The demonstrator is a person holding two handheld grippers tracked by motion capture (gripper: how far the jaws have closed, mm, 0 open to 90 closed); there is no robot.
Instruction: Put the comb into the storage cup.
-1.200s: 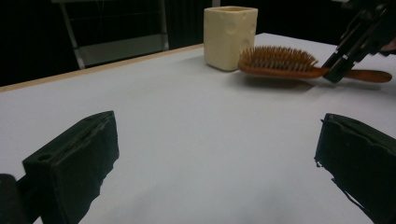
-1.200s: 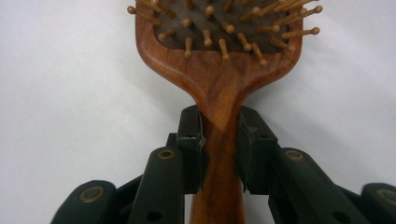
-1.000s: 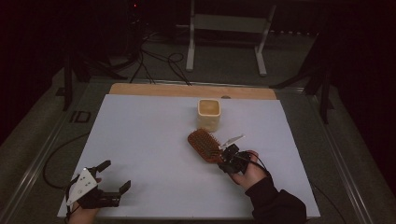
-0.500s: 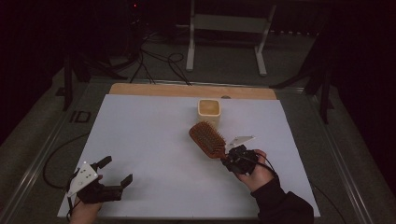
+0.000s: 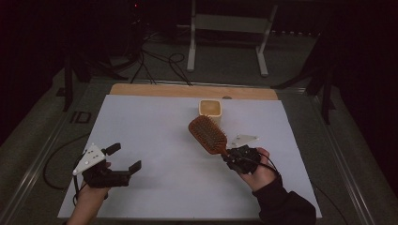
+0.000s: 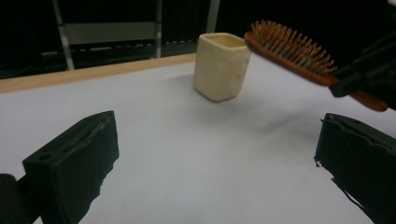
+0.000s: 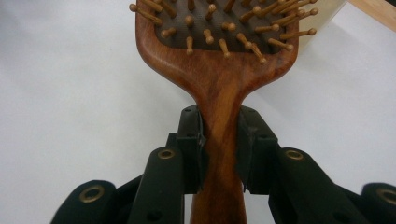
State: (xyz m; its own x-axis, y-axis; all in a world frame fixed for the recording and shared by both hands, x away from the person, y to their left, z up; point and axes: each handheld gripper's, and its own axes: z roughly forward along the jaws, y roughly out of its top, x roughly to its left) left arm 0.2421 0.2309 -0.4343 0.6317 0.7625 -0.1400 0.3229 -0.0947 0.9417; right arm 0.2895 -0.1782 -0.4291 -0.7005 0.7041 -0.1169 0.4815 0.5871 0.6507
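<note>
Your right gripper [image 5: 233, 157], right of centre in the high view, is clamped on the narrow neck of a wooden paddle hairbrush [image 5: 207, 134]. In the right gripper view both jaws press against the sides of the brush handle [image 7: 218, 140], just below where it widens into the head. The brush is lifted off the white table cover [image 5: 155, 126], its head reaching up and left with the bristles facing upward. In the left gripper view the brush head [image 6: 289, 51] hangs in the upper right of the frame, close to the cup but apart from it.

The cream square-sided cup [image 5: 210, 110] stands upright above the centre of the high view, open and just beyond the brush head.

Your left gripper [image 5: 115, 162] sits at the lower left of the high view, its jaws spread wide with nothing between them. A grey three-cornered plate [image 5: 88, 158] tops it.

At the left edge of the table the letters "ID" [image 5: 80, 117] can be read; no other writing is legible.
</note>
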